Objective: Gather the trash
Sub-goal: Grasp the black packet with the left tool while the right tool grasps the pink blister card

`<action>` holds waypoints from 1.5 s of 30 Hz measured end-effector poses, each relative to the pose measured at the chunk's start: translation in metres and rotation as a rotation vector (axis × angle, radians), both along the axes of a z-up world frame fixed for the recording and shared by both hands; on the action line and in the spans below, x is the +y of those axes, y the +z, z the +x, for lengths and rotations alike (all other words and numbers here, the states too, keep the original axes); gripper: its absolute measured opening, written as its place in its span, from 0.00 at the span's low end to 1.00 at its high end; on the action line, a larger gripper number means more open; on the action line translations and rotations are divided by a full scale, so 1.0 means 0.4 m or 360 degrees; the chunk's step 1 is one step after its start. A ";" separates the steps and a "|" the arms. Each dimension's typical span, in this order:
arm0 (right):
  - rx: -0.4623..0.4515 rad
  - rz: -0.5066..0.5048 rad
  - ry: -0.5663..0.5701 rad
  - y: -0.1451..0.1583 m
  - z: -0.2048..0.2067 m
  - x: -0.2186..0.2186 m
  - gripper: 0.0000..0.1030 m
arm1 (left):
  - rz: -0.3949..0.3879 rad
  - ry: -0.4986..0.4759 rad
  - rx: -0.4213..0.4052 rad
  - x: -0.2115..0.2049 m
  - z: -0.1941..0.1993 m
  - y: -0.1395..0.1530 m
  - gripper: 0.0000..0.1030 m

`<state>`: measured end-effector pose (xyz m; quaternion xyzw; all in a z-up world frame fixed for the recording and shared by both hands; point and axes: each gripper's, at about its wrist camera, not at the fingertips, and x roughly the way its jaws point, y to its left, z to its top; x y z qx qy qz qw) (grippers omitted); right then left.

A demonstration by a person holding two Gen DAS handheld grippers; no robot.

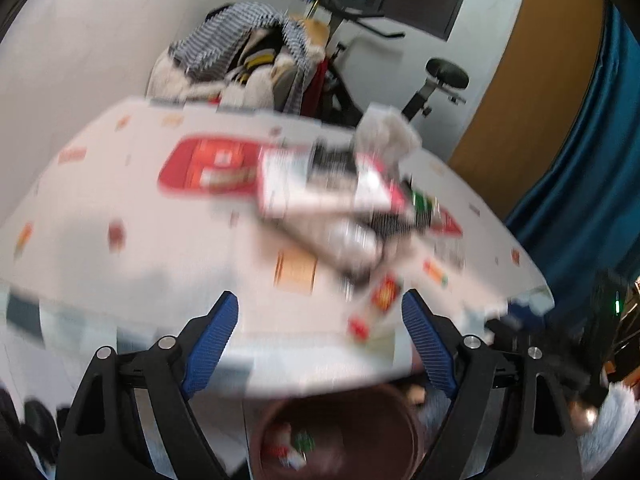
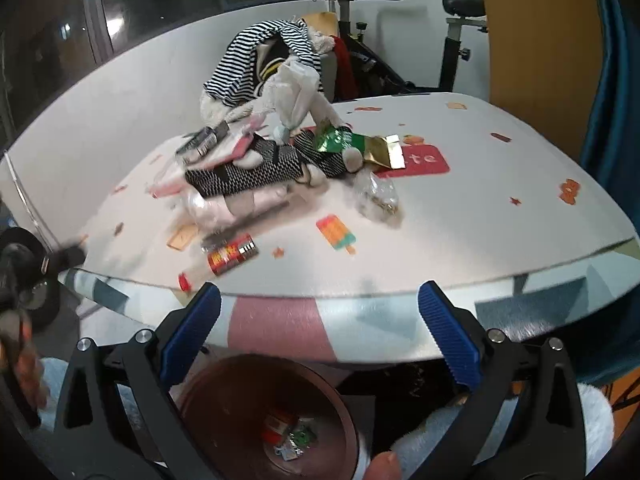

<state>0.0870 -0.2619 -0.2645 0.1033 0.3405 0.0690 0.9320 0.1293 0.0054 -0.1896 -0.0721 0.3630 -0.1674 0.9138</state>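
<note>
A brown bin [image 2: 224, 384] stands below the table's near edge and holds a few wrappers [image 2: 288, 432]; it also shows in the blurred left wrist view [image 1: 384, 412]. My right gripper [image 2: 320, 312] is open and empty above the bin, in front of the table [image 2: 480, 216]. My left gripper [image 1: 320, 320] is open and empty over the table edge. On the table lie a red bottle with a red cap [image 2: 230, 256], a clear plastic bag [image 2: 378, 196], a green wrapper [image 2: 334, 140], a gold wrapper [image 2: 386, 152] and a pile of packets [image 2: 240, 176].
A plush toy [image 2: 292, 96] and striped cloth [image 2: 260, 56] sit at the back of the pile. An exercise bike [image 2: 452, 32] stands behind the table. A blue curtain [image 1: 580, 200] hangs at the right. A fingertip [image 2: 384, 466] shows at the bottom edge.
</note>
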 end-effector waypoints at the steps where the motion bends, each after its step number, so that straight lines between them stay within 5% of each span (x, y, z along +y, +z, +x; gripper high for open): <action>1: -0.0005 0.0010 -0.0003 0.004 0.006 -0.002 0.94 | 0.0008 -0.0008 -0.0024 -0.010 0.028 0.015 0.77; 6: 0.0018 0.0017 -0.0017 0.017 0.052 -0.017 0.94 | 0.0126 -0.0049 -0.0066 -0.088 0.191 0.047 0.74; 14: 0.0015 0.0020 -0.0053 0.026 0.105 -0.057 0.94 | 0.0317 -0.0059 0.0064 -0.197 0.383 -0.016 0.71; 16: 0.0008 0.0037 -0.0042 0.030 0.119 -0.063 0.94 | 0.0329 -0.0054 0.0110 -0.194 0.400 -0.036 0.40; 19: -0.0018 0.0085 0.0039 0.044 0.146 -0.061 0.93 | 0.0231 -0.0022 0.0080 -0.159 0.387 -0.026 0.28; 28: -0.0144 0.0208 0.0333 0.115 0.317 0.053 0.61 | 0.0058 0.0045 -0.0035 -0.032 0.269 0.032 0.25; 36: 0.0055 0.0160 0.0403 0.065 0.503 0.191 0.47 | 0.0012 0.0161 -0.0033 0.090 0.166 0.021 0.25; 45: 0.0038 0.0018 0.0473 0.078 0.504 0.242 0.14 | -0.0055 0.0242 0.0034 0.167 0.106 -0.027 0.25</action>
